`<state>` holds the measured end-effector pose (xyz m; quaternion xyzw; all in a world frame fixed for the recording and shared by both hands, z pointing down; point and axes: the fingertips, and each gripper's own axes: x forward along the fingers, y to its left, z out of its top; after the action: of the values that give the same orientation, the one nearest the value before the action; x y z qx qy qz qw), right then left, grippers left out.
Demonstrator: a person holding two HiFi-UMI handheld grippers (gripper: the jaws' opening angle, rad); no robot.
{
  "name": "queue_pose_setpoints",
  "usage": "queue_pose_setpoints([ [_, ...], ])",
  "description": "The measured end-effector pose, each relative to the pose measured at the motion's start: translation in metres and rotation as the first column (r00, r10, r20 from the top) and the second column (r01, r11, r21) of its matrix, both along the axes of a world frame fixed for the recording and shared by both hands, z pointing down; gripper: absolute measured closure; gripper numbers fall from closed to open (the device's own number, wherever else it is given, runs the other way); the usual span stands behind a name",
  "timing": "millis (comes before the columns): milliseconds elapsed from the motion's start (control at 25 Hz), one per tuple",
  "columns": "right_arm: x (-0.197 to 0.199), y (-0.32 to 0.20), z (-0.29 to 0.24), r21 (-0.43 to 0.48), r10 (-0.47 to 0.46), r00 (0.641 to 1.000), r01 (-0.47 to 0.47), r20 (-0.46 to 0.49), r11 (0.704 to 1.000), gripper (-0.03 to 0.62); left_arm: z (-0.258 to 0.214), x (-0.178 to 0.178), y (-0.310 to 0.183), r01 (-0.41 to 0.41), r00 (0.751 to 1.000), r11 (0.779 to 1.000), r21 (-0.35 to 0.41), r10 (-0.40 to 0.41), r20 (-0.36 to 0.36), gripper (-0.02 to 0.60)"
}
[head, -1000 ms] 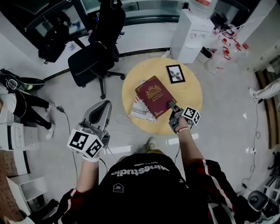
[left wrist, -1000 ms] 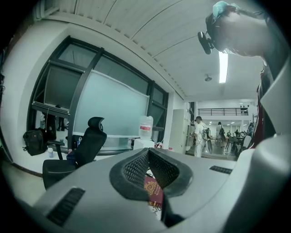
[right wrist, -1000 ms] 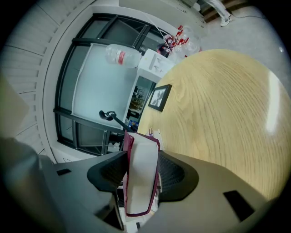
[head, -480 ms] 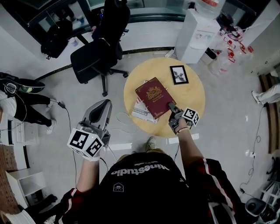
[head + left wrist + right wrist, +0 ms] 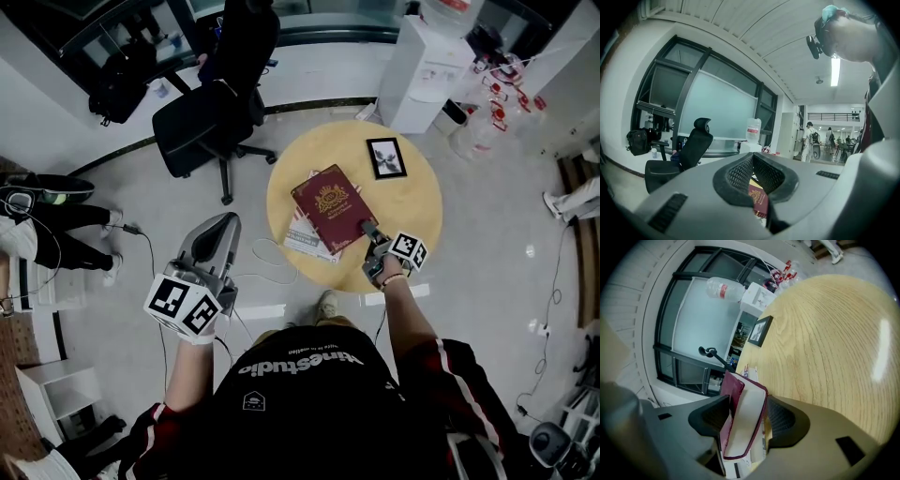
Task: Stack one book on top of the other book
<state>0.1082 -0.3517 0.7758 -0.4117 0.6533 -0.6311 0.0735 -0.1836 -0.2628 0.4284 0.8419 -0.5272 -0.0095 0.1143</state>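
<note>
Change: right hand-held gripper (image 5: 744, 420) at the near rim of the counter (image 5: 417, 211) has its jaws opening now. The near edge of the red book (image 5: 328, 204) is between them, and they look just clear of the covers.

The red book lies flat on the lower book (image 5: 300, 240), skewed to it. The lower book's near-left part pokes out from under it.

I read this as the release. The stack looks made; what's left is backing the right one off without dragging the top book.

Pose: the right one reaches in from the near side, tipped down toward the counter. Left hand-held gripper (image 5: 226, 221) is near-left over the floor, off the counter, roughly level, jaws together with nothing in them.

Far side: picture frame (image 5: 386, 157), well apart from the stack.
</note>
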Motion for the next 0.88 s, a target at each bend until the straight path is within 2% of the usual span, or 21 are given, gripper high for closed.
queue_pose_setpoints([
  [160,0.001,-0.001,-0.007,0.024,-0.032,0.999,0.034,-0.042,0.999,0.303,-0.003,0.003,-0.001,-0.018,1.000,1.000,0.012,0.018,0.001,0.565],
  [560,0.023,0.003,-0.028,0.098,-0.067,0.981,0.086,-0.184,0.991,0.295,-0.009,0.005,0.002,-0.042,0.999,0.998,0.040,0.042,-0.008,0.565],
  [760,0.030,0.001,-0.042,0.141,-0.091,0.954,0.136,-0.285,0.981,0.295,-0.014,0.005,0.005,-0.062,0.998,0.996,0.064,0.063,-0.005,0.565],
  [880,0.031,0.001,-0.056,0.171,-0.116,0.916,0.194,-0.384,0.966,0.295,-0.019,0.004,0.007,-0.066,0.998,0.995,0.080,0.067,-0.015,0.565],
])
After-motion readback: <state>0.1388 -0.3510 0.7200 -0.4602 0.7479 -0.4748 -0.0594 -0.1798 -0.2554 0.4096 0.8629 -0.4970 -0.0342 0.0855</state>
